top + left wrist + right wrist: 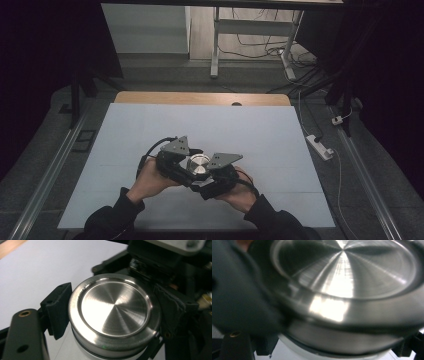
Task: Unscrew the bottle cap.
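A round jar with a brushed steel lid and a white body stands on the white table sheet, near the front middle. My left gripper comes in from the left and is shut on the lid, its black pads pressed to the rim on both sides. My right gripper comes in from the right and is shut on the jar just below the lid, with one dark finger blurred at the left. Both hands hold the tools close together.
The sheet covers a wooden table whose far edge shows. A white power strip and cables lie on the floor to the right. Desk legs stand beyond the table, and metal rails run along both sides.
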